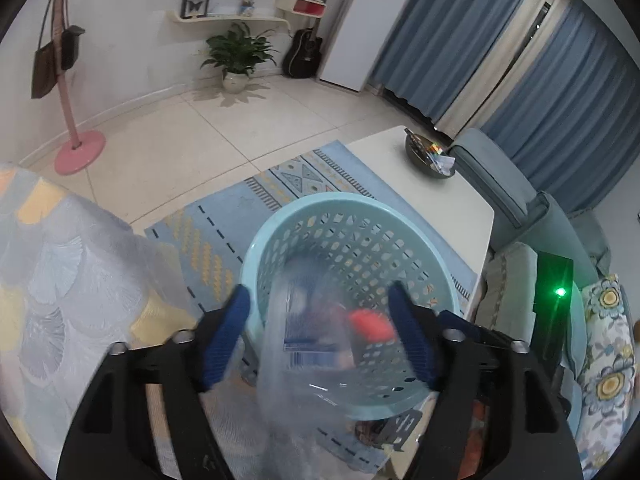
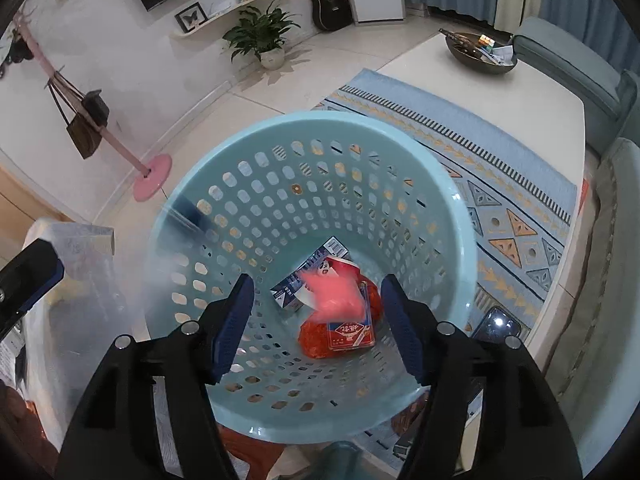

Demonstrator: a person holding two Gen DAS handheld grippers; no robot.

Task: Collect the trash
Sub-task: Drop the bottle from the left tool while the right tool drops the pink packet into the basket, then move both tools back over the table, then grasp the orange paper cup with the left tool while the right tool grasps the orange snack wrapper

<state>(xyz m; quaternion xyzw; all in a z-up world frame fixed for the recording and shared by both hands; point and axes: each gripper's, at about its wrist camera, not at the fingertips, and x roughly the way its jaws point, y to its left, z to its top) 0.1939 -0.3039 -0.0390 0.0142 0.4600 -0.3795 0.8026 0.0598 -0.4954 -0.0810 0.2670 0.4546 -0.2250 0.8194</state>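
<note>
A light blue perforated basket (image 1: 276, 240) (image 2: 256, 148) stands on the rug, below both grippers. In the left wrist view a clear plastic bottle (image 1: 292, 360), motion-blurred, is between the fingers of my left gripper (image 1: 320, 336), which is open above the basket. In the right wrist view my right gripper (image 2: 316, 320) is open above the basket, and a blurred pink-red piece (image 2: 332, 292) is in mid-air between its fingers. In the basket lie an orange bag (image 2: 316, 340), a small card box (image 2: 348, 332) and a blue-white carton (image 2: 300, 276).
A white coffee table (image 2: 520, 92) carries a dark bowl (image 2: 480, 54) of small items. A phone (image 2: 498, 324) lies near the basket. A teal sofa (image 1: 512, 184) is at the right, a patterned cover (image 1: 60, 264) at the left. A pink coat stand (image 1: 76, 152) stands on the tiled floor.
</note>
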